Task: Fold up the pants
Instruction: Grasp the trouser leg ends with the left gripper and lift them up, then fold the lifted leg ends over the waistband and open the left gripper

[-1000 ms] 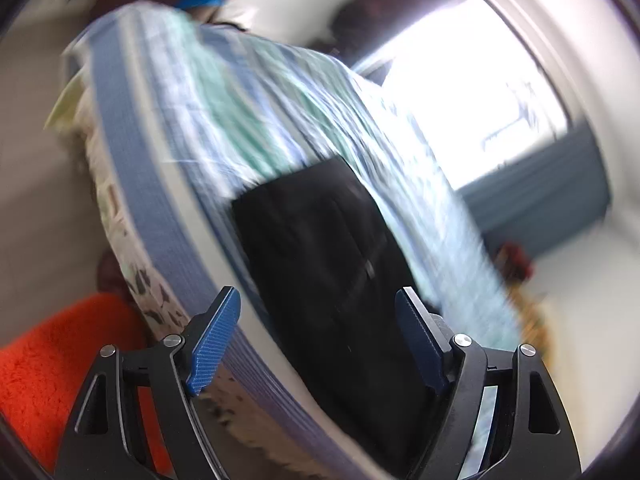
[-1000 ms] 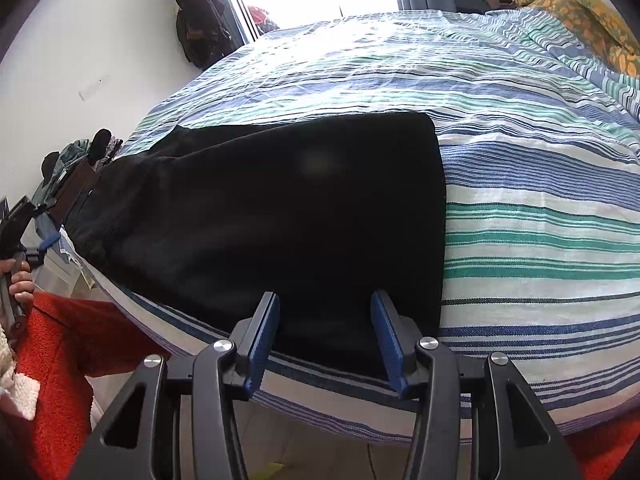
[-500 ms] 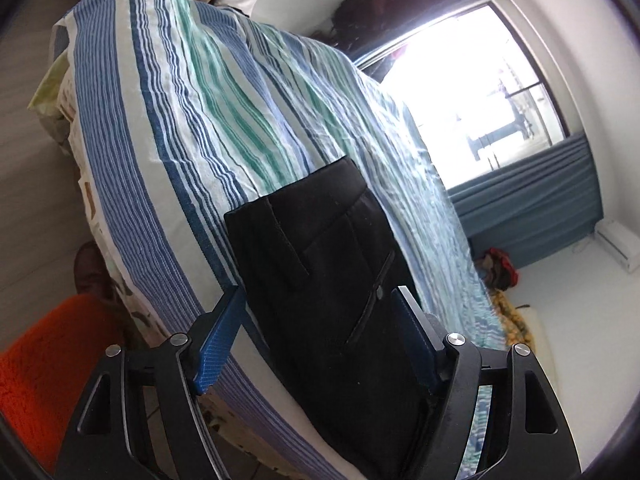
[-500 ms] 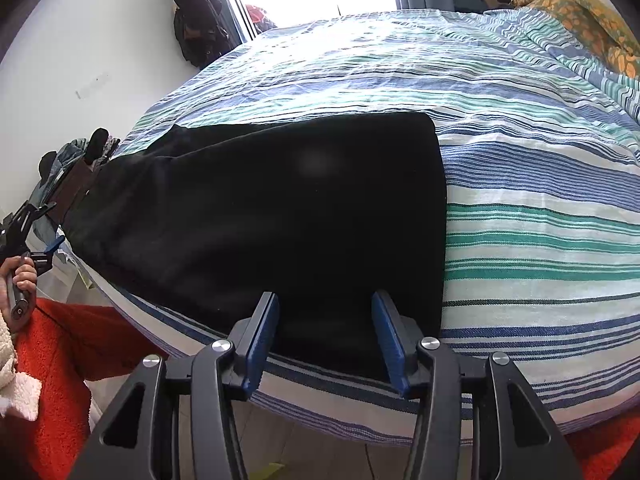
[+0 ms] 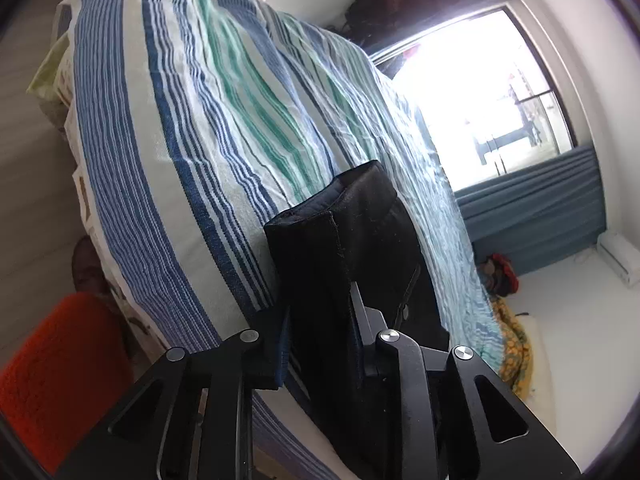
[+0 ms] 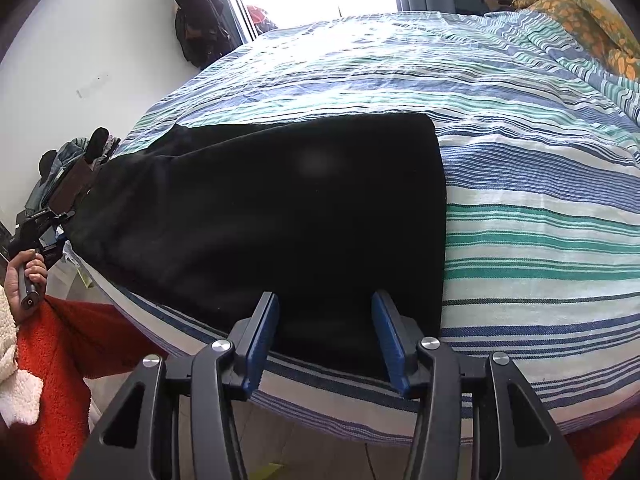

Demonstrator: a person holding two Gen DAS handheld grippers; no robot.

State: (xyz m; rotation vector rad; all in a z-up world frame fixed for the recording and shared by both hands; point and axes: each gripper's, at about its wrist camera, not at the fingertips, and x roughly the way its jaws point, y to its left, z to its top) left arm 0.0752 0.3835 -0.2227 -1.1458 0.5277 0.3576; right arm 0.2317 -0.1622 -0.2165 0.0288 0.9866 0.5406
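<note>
Black pants (image 6: pixel 280 208) lie flat across the near side of a striped bed (image 6: pixel 520 200). In the left wrist view the waist end of the pants (image 5: pixel 352 240) stands bunched up in a fold between my left gripper's (image 5: pixel 320 312) fingers. Its jaws are closing and pinch the cloth. The right wrist view shows that left gripper (image 6: pixel 44 224) small at the far left, in a hand (image 6: pixel 24 276), at the pants' end. My right gripper (image 6: pixel 326 308) is open, its blue pads (image 6: pixel 260 340) astride the pants' near edge without pressing.
The striped bed cover (image 5: pixel 180 120) drops off at the near edge to the floor. A red fleece (image 6: pixel 68 340) lies below the bed edge. A yellow flowered blanket (image 6: pixel 580 12) is at the far right, dark clothes (image 6: pixel 196 28) hang by the bright window (image 5: pixel 480 80).
The left gripper has come in onto the pants' waist end and its wide jaws have closed, lifting the cloth into a fold. The right gripper has stayed put.
</note>
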